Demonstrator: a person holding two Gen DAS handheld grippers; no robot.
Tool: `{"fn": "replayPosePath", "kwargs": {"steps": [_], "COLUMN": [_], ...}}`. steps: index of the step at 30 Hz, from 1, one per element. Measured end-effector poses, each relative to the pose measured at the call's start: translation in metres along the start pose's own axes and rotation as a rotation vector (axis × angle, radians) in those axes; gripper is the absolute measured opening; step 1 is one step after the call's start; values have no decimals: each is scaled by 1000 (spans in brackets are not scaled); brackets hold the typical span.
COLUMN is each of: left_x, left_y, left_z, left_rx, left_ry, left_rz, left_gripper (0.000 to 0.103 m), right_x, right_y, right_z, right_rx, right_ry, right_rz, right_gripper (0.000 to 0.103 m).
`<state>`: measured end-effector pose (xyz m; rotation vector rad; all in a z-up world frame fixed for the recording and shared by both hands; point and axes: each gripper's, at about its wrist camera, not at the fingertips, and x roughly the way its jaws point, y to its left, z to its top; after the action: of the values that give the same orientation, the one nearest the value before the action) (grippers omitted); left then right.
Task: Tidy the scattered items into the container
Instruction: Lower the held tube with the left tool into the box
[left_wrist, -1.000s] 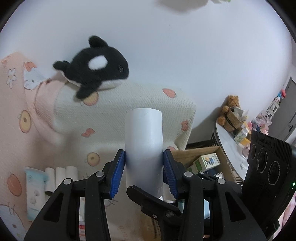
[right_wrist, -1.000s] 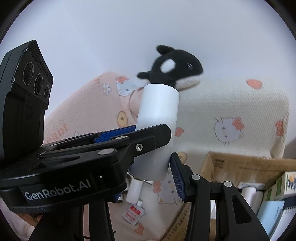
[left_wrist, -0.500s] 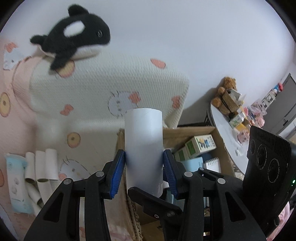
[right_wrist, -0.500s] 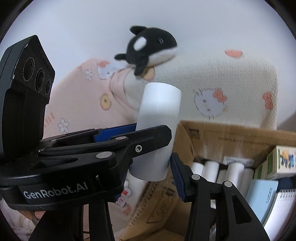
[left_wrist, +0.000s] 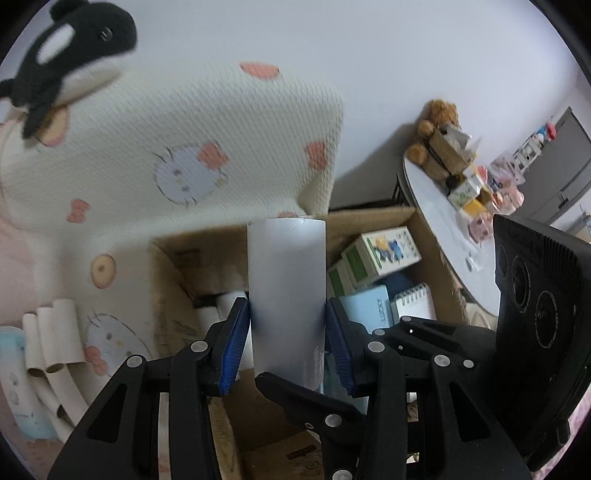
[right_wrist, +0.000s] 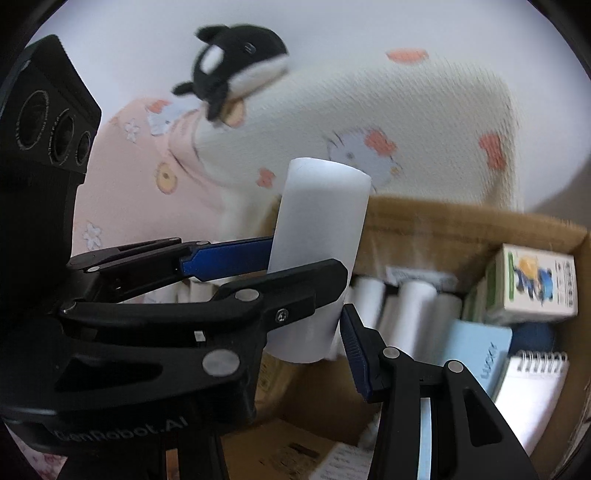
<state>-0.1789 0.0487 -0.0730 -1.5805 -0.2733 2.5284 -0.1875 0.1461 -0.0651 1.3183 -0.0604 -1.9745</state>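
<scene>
White and smooth, a paper roll (left_wrist: 287, 295) is sitting upright between the blue pads of the left tool (left_wrist: 287, 345), which is clamping it on both sides over the open brown cardboard box (left_wrist: 424, 236). The right tool (right_wrist: 314, 321) is reaching in beside it; whether it is gripping anything, I cannot tell. Inside the box, white rolls (right_wrist: 410, 295), a pale blue notebook (right_wrist: 480, 354), a spiral notepad (right_wrist: 532, 387) and small printed cartons (right_wrist: 535, 284) are already lying packed. Several cardboard tubes (left_wrist: 51, 339) are lying out on the pink printed bedding (left_wrist: 22, 273) (so the task looks partly done).
</scene>
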Motion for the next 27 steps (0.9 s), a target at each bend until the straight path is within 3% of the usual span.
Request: {"fn": "replayPosePath", "kwargs": {"steps": [13,27], "left_x": [61,98], "left_y": [10,11], "left_z": [-3,4], "left_rx": [-103,-149], "left_ry": [167,252], "left_rz": [-48,-37], "left_gripper": [46,46], "right_x": [33,48], "right_y": [-42,-62], "right_z": [-11,-8], "right_rx": [68,83], "right_ry": [165,236], "right_rz": [2,-35], "right_gripper": [44,43]}}
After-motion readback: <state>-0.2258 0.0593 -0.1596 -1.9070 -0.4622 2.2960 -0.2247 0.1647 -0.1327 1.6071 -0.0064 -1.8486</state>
